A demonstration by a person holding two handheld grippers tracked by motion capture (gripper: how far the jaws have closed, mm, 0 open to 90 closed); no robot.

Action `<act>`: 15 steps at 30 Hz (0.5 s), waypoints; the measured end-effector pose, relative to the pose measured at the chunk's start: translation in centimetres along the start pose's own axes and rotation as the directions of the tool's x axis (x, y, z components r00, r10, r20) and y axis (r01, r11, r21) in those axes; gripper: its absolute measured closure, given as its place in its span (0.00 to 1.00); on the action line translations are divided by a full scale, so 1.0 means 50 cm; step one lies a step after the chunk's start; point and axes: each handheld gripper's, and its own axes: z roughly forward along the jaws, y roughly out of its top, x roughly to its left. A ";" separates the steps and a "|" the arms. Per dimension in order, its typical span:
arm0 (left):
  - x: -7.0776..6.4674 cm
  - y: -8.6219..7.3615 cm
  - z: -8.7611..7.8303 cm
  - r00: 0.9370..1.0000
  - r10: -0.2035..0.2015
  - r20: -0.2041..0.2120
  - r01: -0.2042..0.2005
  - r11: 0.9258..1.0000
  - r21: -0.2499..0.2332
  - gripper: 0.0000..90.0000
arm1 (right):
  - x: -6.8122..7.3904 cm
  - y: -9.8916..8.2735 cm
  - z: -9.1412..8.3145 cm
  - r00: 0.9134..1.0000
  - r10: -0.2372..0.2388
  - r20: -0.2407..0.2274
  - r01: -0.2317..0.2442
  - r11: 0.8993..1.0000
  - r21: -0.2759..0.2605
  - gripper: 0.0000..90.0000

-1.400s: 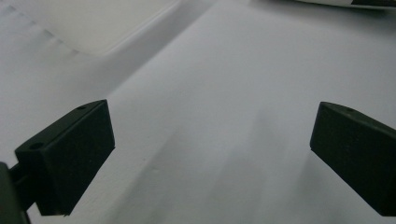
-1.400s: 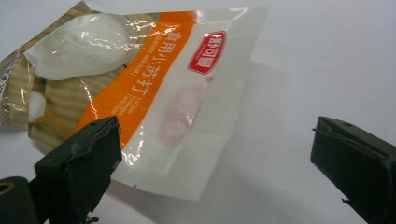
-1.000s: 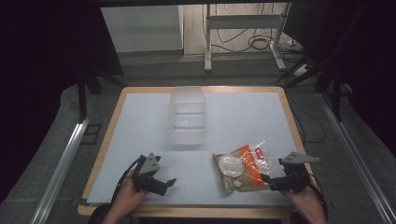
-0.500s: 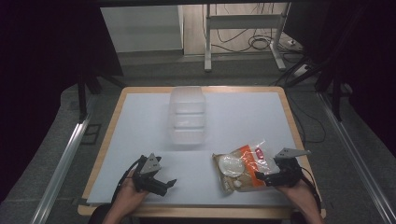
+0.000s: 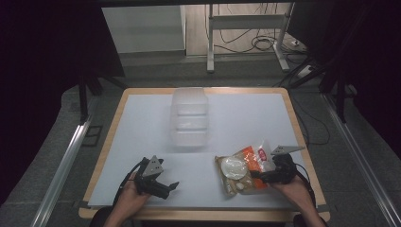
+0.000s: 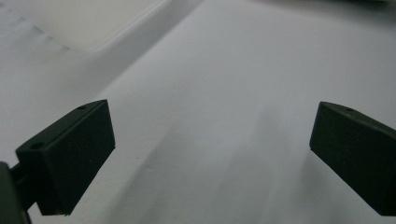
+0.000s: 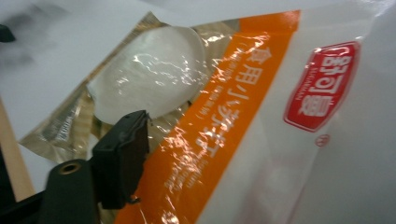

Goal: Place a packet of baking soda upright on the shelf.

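High view showed the packet point(image 5: 243, 169) lying at the lower right of the table point(image 5: 236, 113), with the right gripper point(image 5: 265, 176) at its right edge. Its jaws had just been closing, the packet between them, not yet clamped. The left gripper point(image 5: 166, 188), lower left, stood released over bare table.

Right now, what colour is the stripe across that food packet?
Orange, with pale lettering, on the food packet; right gripper view shows it best.

Orange-and-white snack bag point(image 5: 246, 169) flat near table's right front
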 end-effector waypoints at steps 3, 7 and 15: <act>0.000 0.000 0.001 1.000 0.002 0.000 -0.002 1.000 0.003 0.00 | 0.005 0.008 0.002 1.000 -0.006 -0.016 0.006 1.000 -0.005 0.35; 0.000 0.000 0.000 1.000 0.002 0.000 -0.002 1.000 0.002 0.00 | 0.015 0.016 0.011 1.000 -0.025 -0.017 0.025 1.000 0.018 0.46; -0.001 0.001 -0.001 1.000 0.007 -0.003 -0.007 1.000 -0.004 0.00 | 0.021 0.024 0.009 0.997 -0.075 0.027 0.074 0.997 0.029 0.83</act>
